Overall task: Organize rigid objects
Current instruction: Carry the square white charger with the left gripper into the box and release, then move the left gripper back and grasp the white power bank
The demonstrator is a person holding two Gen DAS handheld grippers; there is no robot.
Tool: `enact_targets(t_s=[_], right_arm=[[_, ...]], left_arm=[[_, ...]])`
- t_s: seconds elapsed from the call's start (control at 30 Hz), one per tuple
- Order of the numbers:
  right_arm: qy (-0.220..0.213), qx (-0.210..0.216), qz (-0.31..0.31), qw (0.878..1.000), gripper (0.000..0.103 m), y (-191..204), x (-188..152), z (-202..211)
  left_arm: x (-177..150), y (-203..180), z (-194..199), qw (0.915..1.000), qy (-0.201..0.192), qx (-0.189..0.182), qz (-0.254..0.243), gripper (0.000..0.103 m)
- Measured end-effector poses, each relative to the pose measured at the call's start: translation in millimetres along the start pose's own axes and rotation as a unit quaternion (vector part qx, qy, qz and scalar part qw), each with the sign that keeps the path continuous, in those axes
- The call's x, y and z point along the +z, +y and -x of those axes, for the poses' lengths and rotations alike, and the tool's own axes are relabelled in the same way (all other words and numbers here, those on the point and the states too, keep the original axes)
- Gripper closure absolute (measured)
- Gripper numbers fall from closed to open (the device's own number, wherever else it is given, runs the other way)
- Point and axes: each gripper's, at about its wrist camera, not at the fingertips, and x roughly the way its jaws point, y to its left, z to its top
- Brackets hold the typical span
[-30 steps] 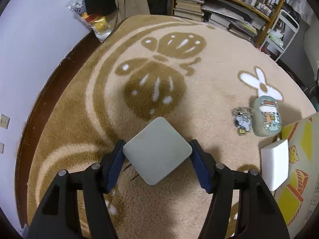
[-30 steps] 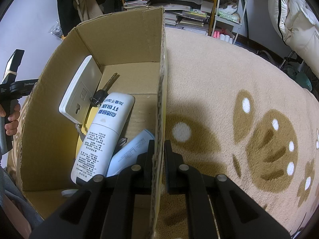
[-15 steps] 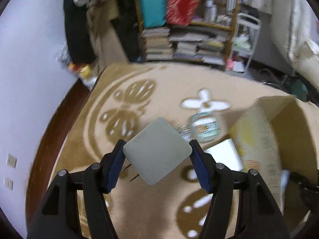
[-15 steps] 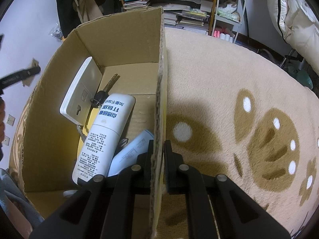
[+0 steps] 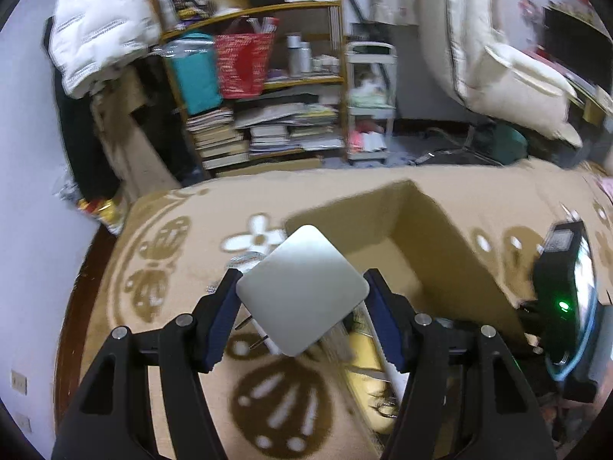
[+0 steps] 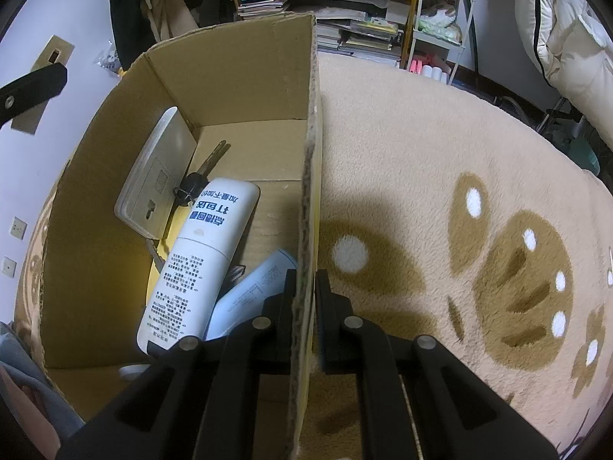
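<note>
We find the left gripper (image 5: 302,303) clamping 1 grey, round-cornered square plate (image 5: 302,291); the right gripper (image 6: 304,287) pinches the cardboard box (image 6: 245,76) wall.

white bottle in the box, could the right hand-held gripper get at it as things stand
Probably not yet. The right hand-held gripper is shut on the cardboard box wall, so it would have to let go first. The white bottle itself lies uncovered on top, beside that wall.
</note>
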Motion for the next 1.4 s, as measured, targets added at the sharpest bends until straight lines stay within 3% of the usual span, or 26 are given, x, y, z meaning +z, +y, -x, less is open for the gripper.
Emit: enact_targets(t_s=[0.2, 0.4, 0.87, 1.07, 1.3, 1.4], right_arm=[[0.001, 0.000, 0.000, 1.000, 0.094, 1, 0, 0], [0.001, 0.001, 0.001, 1.000, 0.094, 1, 0, -2], [0.001, 0.001, 0.001, 1.000, 0.094, 1, 0, -1], [-0.001, 0.000, -0.003, 1.000, 0.094, 1, -1, -3], [-0.008, -0.005, -0.016, 1.000, 0.094, -1, -2, 1], [-0.016, -0.010, -0.021, 1.000, 0.094, -1, -3, 4]], left_arm=[[-11, -33, -12, 0.9991, 0.026, -0.018, -0.030, 0.040], [-20, -39, -28, 0.9982, 0.052, -0.019, -0.022, 0.039], [-19, -42, -24, 0.9979, 0.056, -0.013, -0.031, 0.038], [-11, -31, -11, 0.9990, 0.036, -0.016, -0.019, 0.031], [-1, -9, -1, 0.9999, 0.013, -0.001, -0.002, 0.012], [-1, 7, -8, 0.9998, 0.017, 0.002, 0.013, 0.012]])
